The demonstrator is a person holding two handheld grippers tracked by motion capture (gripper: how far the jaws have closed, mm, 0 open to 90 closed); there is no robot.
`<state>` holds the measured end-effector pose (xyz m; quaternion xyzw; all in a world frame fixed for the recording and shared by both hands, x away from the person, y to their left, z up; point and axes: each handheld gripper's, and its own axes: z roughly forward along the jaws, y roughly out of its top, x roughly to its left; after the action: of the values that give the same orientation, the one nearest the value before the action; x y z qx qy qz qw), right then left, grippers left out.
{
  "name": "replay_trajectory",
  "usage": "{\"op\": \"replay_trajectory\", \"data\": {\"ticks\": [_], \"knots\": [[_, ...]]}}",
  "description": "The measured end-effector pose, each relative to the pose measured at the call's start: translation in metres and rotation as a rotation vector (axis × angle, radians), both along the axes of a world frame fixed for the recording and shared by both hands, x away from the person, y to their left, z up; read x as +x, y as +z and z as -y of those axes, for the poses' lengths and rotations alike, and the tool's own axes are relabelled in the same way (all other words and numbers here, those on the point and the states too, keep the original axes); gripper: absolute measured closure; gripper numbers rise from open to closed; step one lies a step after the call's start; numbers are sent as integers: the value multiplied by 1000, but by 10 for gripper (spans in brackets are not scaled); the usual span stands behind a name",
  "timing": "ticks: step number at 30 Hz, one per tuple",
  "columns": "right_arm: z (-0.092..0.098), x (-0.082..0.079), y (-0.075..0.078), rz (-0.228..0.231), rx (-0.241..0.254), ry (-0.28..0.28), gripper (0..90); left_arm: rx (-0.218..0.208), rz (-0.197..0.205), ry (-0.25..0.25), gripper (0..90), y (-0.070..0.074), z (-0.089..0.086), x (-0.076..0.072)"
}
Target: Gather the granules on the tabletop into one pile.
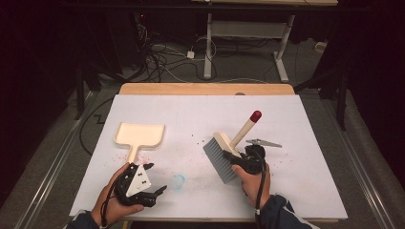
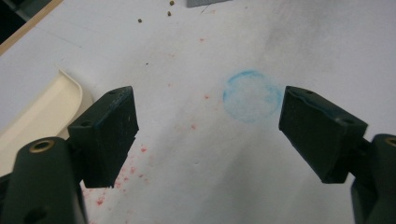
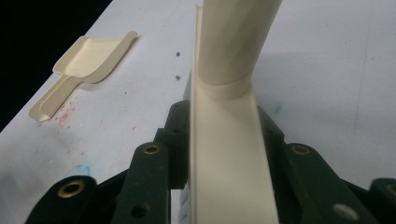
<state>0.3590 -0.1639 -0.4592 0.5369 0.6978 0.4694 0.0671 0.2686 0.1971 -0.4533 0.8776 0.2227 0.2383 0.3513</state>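
- The table point(image 1: 305, 191) is covered in white paper, and small dark crumbs point(image 1: 198, 137) lie scattered between the 2 tools, with a faint blue ring point(image 1: 178, 181) and red specks nearer the person.
- The brush point(image 1: 224, 155) is the largest piece in hand: its grey bristles rest on the paper right of centre, its cream block runs diagonally, and its handle rises up and to the right to a red tip point(image 1: 256, 115).
- The dustpan point(image 1: 139, 135) lies flat to the left, well apart from the brush, mouth pointing away from the person and handle pointing back toward them.
- The right gripper point(image 1: 239, 160) is clenched on the brush block; in the right gripper view the cream block point(image 3: 229, 158) sits clamped between both black jaws.
- The left gripper point(image 1: 152, 179) is released and holds nothing; its jaws stand wide over bare paper.
- The dustpan handle lies just ahead and left of the left gripper, its long axis running straight away from it, so that hand is far nearer.
- The crumbs lie left of the bristles, so I judge the next sweep runs leftward toward the pan.
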Motion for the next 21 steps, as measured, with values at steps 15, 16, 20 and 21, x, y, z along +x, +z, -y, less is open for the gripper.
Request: {"op": "replay_trajectory", "data": {"ticks": [15, 16, 20, 21], "knots": [[-13, 20, 49, 216, -99, 234, 674, 0, 5, 6, 186, 1, -2, 3], [-16, 25, 50, 227, -112, 254, 674, 2, 4, 5, 186, 1, -2, 3], [-30, 49, 55, 313, -221, 323, 673, 2, 4, 7, 186, 1, -2, 4], [-35, 55, 56, 339, -274, 340, 674, 1, 4, 9, 186, 1, -2, 4]]}}
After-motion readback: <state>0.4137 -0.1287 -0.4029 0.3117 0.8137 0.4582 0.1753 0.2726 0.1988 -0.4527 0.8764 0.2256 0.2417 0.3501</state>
